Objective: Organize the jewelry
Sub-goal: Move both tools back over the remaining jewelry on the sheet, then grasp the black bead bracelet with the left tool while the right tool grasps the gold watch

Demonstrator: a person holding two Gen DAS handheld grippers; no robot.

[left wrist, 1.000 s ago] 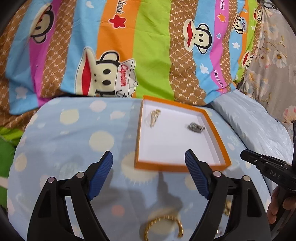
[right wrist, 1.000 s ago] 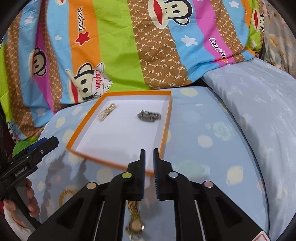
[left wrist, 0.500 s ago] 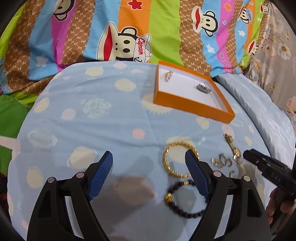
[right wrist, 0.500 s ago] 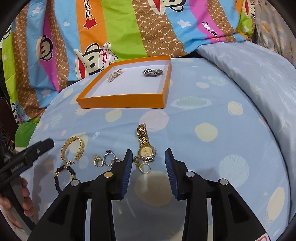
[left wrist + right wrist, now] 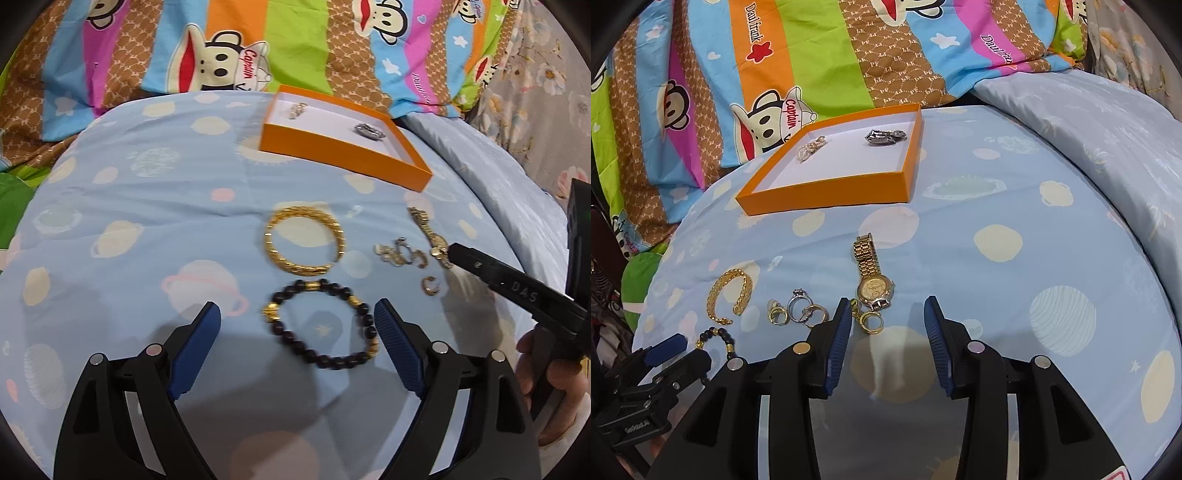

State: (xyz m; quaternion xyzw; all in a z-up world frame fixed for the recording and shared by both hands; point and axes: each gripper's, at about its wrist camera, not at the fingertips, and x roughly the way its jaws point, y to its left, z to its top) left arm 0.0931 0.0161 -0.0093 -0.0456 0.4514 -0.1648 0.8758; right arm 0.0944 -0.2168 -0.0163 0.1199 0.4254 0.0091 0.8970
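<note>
Blue-padded left tool [image 5: 297,334] gapes wide over a black beaded bracelet [image 5: 320,325], gripping nothing; right tool [image 5: 884,338], jaws just widening, stands empty by a gold watch [image 5: 871,278].

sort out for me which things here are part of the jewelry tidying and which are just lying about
Part of the job:
orange tray
gold watch
gold bangle
black bead bracelet
rings
gold hoop earring
pearl piece and dark piece, already in the tray

Just lying about:
planet-print sheet
monkey-print quilt
</note>
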